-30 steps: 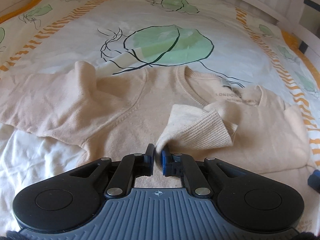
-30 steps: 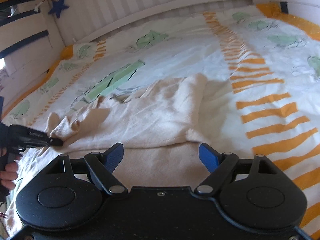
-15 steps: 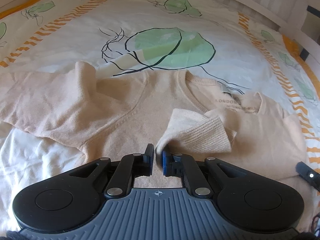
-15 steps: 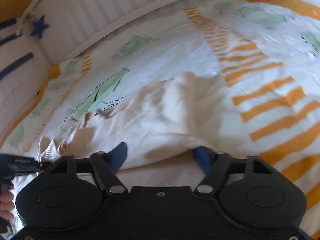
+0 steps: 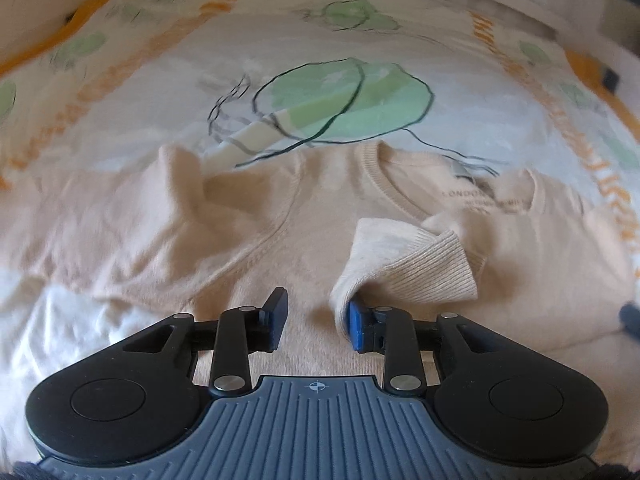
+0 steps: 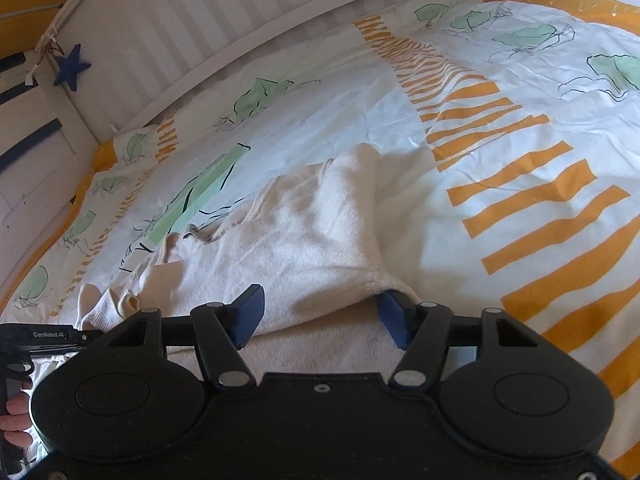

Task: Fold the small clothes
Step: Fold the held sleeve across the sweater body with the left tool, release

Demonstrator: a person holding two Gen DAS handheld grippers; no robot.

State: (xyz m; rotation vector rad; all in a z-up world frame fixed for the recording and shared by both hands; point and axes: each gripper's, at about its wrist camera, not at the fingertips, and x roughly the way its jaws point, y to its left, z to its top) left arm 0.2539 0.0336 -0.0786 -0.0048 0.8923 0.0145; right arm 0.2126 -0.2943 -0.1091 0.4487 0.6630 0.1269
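A small cream knit sweater [image 5: 304, 232] lies flat on the bed, neck away from me. Its right sleeve is folded in over the chest, and the ribbed cuff [image 5: 416, 268] rests just past my left gripper [image 5: 316, 320]. That gripper is open, its right pad touching the cuff's edge. In the right wrist view the sweater [image 6: 304, 240] shows from its side. My right gripper [image 6: 320, 316] is open and low over the folded side edge, with cloth between its pads. The left gripper [image 6: 48, 336] shows at far left.
The bed has a white cover [image 6: 520, 152] with orange stripes and green leaf prints. A white slatted bed rail [image 6: 208, 40] with a blue star [image 6: 72, 68] runs along the far side. A hand [image 6: 12, 416] holds the left gripper's handle.
My left gripper has opened and let go of the sleeve cuff, which now lies on the chest. My right gripper has moved down to the sweater's side edge, still open.
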